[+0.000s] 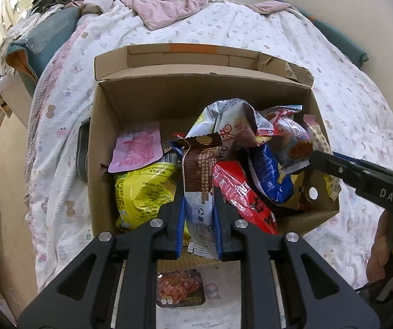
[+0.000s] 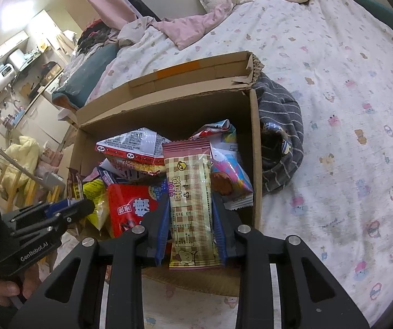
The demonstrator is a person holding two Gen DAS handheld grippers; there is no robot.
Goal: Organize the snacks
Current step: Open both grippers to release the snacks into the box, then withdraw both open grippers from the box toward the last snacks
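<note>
Left claw (image 1: pixel 198 192) inside box rim (image 1: pixel 204 78)

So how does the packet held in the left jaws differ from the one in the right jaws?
The brown-and-white packet in the left gripper has a brown top over a white lower half; the checked cream packet in the right gripper is cream with pink ends and cartoon prints. The cream one looks longer and narrower. Both are clamped upright over the cardboard box.
</note>
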